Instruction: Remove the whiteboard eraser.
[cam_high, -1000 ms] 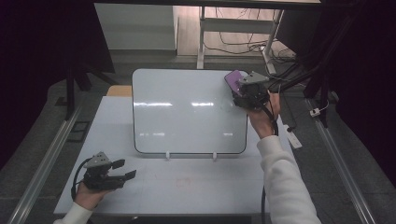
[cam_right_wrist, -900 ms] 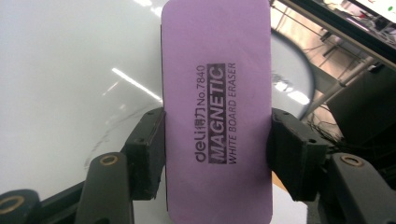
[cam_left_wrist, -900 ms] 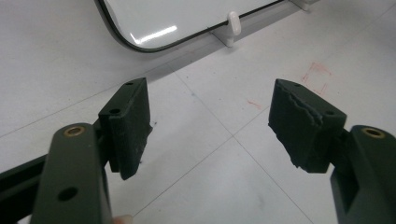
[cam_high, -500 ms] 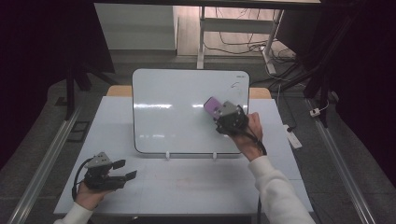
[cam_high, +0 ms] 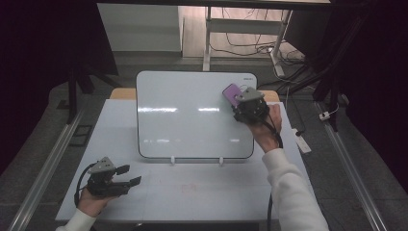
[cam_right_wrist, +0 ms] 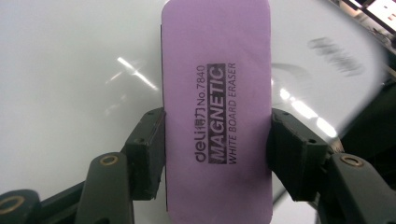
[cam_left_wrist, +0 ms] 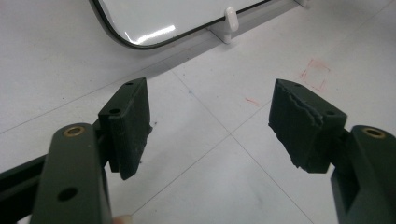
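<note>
Purple rectangular magnetic whiteboard eraser (cam_right_wrist: 217, 112) clamped across long sides by right gripper (cam_high: 242, 99), over upper right of glossy white whiteboard (cam_high: 187, 120). Likely light, stiff-backed, smooth sides; mid-length grip suits. Left gripper (cam_high: 126, 176) idle on white bench (cam_high: 202, 187), jaws apart.

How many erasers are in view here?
1. The purple eraser is clamped in the right gripper, over the whiteboard near its upper right corner. More may be hidden.
</note>
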`<state>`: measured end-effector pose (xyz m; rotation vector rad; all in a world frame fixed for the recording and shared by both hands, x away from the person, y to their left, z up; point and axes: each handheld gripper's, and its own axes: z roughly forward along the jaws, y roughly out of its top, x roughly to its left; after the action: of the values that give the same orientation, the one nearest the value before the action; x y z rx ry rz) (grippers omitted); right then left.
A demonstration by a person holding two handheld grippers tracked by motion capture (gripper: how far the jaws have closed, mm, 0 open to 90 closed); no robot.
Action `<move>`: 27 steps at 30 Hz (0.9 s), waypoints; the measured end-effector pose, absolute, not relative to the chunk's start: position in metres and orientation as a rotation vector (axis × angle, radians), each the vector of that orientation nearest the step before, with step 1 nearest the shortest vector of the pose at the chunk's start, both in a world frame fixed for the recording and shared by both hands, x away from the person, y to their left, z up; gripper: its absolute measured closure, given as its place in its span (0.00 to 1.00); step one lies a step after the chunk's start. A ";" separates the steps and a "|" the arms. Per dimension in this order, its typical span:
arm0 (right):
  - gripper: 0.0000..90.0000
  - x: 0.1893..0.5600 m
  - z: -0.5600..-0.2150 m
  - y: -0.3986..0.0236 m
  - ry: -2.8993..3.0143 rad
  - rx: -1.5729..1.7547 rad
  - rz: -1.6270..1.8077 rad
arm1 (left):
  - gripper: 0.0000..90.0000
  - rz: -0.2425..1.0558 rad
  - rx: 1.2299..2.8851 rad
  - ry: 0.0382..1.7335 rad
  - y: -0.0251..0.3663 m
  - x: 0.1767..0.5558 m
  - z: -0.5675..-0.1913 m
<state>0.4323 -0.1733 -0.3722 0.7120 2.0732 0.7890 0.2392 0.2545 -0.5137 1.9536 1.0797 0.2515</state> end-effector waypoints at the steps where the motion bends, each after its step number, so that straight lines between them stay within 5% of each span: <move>1: 0.45 0.437 -0.367 -0.176 2.062 0.731 0.798 | 0.33 0.252 1.954 1.079 0.255 0.239 -0.514; 15: 0.45 0.460 -0.339 -0.188 2.002 0.794 0.819 | 0.33 0.249 1.954 1.079 0.255 0.240 -0.514; 27: 0.45 0.424 -0.383 -0.156 2.114 0.596 0.780 | 0.33 0.246 1.959 1.077 0.254 0.239 -0.514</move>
<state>0.4245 -0.1562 -0.3828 0.5961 2.1140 0.7805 0.2394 0.2542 -0.5141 1.9585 1.0774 0.2456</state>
